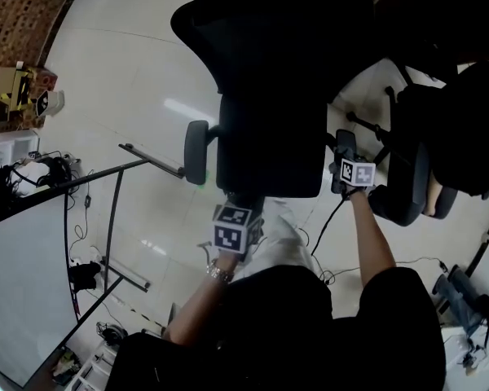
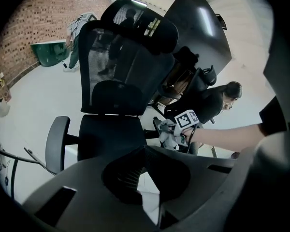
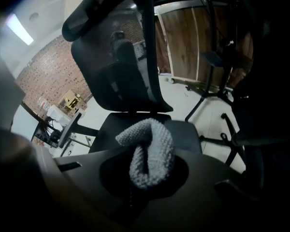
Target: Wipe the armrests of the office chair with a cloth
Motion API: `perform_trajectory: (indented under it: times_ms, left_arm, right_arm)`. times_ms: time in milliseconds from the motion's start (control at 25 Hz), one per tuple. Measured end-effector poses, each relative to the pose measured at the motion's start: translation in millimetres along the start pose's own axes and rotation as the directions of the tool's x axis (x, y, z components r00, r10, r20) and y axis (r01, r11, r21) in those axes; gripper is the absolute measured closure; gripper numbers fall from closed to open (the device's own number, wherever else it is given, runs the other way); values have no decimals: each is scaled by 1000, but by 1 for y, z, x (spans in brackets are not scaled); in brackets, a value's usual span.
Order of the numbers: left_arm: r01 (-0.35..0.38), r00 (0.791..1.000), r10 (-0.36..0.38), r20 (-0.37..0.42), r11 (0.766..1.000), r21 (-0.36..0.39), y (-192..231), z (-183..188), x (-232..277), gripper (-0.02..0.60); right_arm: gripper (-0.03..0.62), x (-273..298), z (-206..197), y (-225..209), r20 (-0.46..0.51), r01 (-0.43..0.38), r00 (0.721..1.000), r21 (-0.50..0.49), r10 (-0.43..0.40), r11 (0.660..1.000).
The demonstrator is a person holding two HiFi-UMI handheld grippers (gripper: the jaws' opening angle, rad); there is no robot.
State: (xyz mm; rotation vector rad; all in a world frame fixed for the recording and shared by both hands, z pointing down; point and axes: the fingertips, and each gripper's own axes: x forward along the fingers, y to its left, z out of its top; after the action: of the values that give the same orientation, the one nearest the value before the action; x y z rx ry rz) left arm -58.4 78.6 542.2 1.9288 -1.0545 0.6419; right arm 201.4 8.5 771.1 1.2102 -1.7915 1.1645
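Note:
A black mesh-back office chair stands in front of me, with its left armrest and right armrest on either side of the seat. My right gripper sits at the right armrest and is shut on a grey knitted cloth. In the left gripper view the cloth bunches against that armrest under the right gripper. My left gripper hangs at the seat's front edge, apart from the left armrest. Its jaws look shut, with nothing between them.
A second dark chair stands close on the right, its base and cables on the white floor. A desk with a black metal frame is at the left. A brick wall lies behind, with people standing far back.

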Motion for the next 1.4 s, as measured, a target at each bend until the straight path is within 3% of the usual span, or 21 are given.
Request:
perform_trajectory:
  times_ms: [160,280,400,640,800,960,1040,1160,1280,1400]
  left_arm:
    - [-14,1000,14,12,1000,12,-7,2,-3,586]
    - [-31,999,31,7,999,14,-2,-3,-7,586]
    - [-39,999,39,3,999,10,1,-7,-12,586]
    - [-21,1000,21,-3,999,29,-6,-6,-10,586]
    - [-7,1000,7,-2,999,42,-12,-1,-5,586]
    - [-5,1000,5,-3,999,44,-14,0,-2,586]
    - [-5,1000,5,-3,999,47,-14,0,-2,586]
    - [-4,1000,4,-4,999,44,-14,0,-3,586]
    - [-17,1000,17,-6,999,46,-12,-3,-7,586]
    - [-25,1000,25,-10,998,49,-12,-9,-10,586]
  right_arm:
    - [574,31,51,-35,-10,114,993,-94,-116,989]
    - [574,50,54,-49,-26,164,985,-144,-169,976]
    - [573,47,47,-46,61,163,986,-100,-157,982]
    - [574,18,-19,-34,175,88,980,30,-92,996]
    - [573,-7,-72,-25,198,32,978,159,-63,987]
    - [574,-19,-126,-2,124,6,992,126,-21,992]
    - [574,-24,-133,5,83,-23,996,105,14,994]
    - [574,-31,-94,-2,145,-20,989,65,11,998]
    - [574,-21,-25,-29,216,24,976,50,-35,998]
    - [574,0,44,-54,223,60,972,66,-74,996]
